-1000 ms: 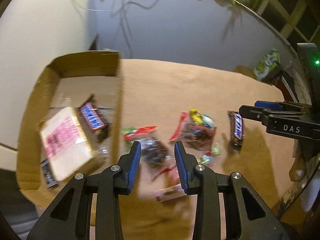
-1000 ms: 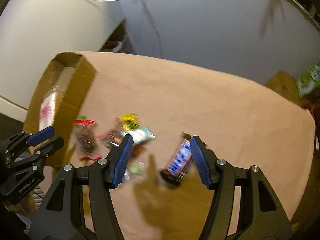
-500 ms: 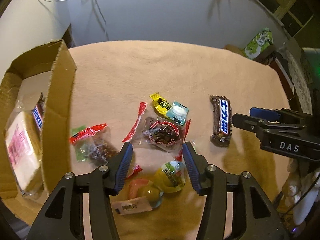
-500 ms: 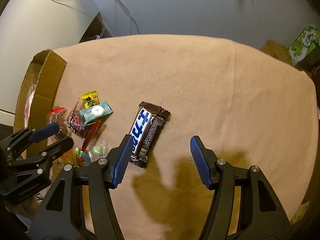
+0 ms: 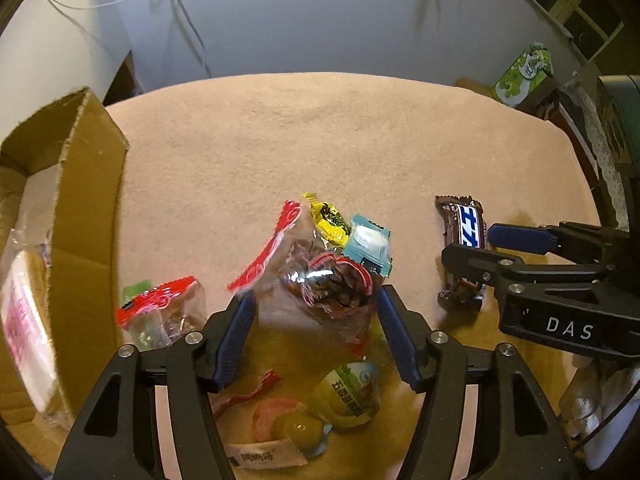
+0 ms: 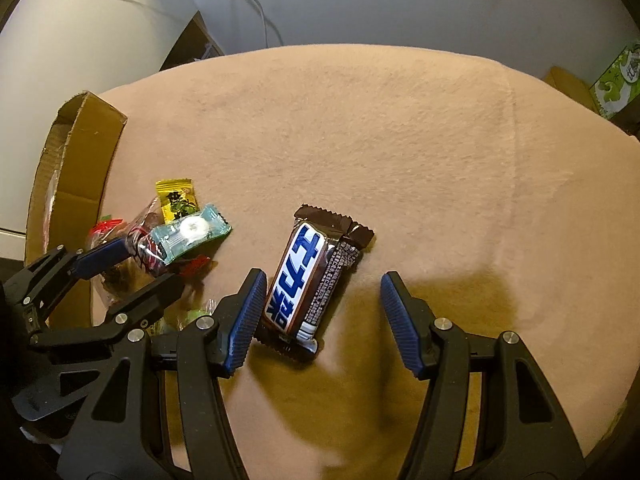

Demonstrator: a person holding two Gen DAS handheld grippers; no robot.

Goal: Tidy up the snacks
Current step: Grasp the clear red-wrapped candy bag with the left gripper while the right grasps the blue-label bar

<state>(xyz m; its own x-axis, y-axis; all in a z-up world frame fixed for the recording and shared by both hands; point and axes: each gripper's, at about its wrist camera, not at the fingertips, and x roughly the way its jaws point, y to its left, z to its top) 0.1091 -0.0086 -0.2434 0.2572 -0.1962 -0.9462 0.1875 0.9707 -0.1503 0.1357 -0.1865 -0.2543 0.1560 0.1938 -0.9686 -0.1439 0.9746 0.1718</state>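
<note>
Snacks lie loose on a tan cloth. My left gripper [image 5: 314,332] is open, its jaws on either side of a clear red-edged bag of dark snacks [image 5: 324,292]. A yellow packet [image 5: 326,220] and a teal candy [image 5: 366,242] lie just beyond it. A green jelly cup [image 5: 352,390] and an orange one [image 5: 280,426] lie below the jaws. My right gripper [image 6: 322,318] is open over a brown and blue chocolate bar [image 6: 308,280], which lies nearer its left finger [image 6: 246,316]. The bar also shows in the left wrist view [image 5: 464,252].
An open cardboard box [image 5: 86,216] stands at the left with a pink-printed white pack [image 5: 24,328] inside. A second red-edged bag [image 5: 160,316] lies beside the box wall. A green carton [image 5: 522,74] sits beyond the cloth's far right corner.
Both grippers have moved down and closer to the cloth. The left jaws now flank the clear bag; the right jaws now sit over the chocolate bar.
</note>
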